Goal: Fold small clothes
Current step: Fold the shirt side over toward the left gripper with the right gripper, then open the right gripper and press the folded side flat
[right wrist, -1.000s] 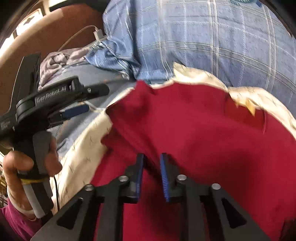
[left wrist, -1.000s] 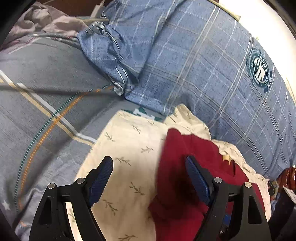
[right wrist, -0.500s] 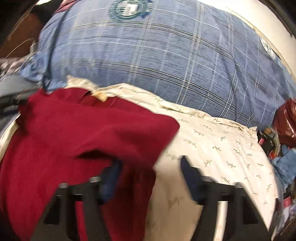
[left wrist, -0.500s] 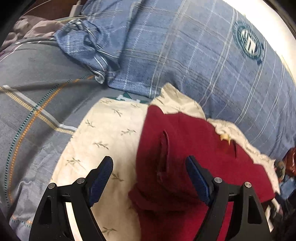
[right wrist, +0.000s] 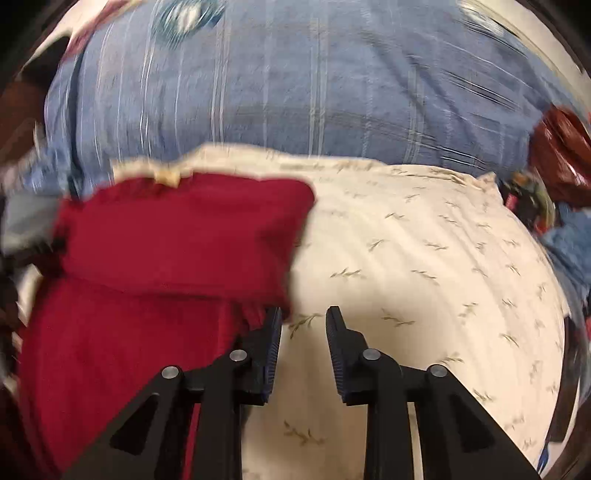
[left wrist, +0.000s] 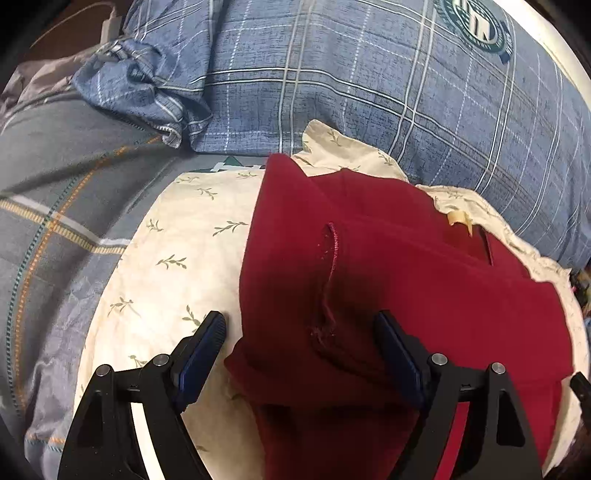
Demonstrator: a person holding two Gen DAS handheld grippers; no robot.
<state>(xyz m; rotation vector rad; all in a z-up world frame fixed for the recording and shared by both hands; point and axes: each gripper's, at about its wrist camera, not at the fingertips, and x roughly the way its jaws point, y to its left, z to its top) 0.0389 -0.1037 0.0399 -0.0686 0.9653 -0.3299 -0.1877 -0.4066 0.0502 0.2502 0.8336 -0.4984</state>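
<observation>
The red garment (left wrist: pixel 388 280) lies partly folded, rumpled, on a cream leaf-print cloth (left wrist: pixel 177 258). The left gripper (left wrist: pixel 299 339) is spread wide over it, empty; the right gripper (right wrist: pixel 303 323), half open, holds nothing.

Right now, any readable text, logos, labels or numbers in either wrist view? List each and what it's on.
Nothing can be read for certain.
Round teal-and-white emblem on the blue plaid pillow: ring lettering too small and warped to read.
Same emblem in the right wrist view: motion-blurred, unreadable.
Small tan tag at the neck of the red garment: no print visible.
Cream leaf-print cloth: pattern only, no text.
</observation>
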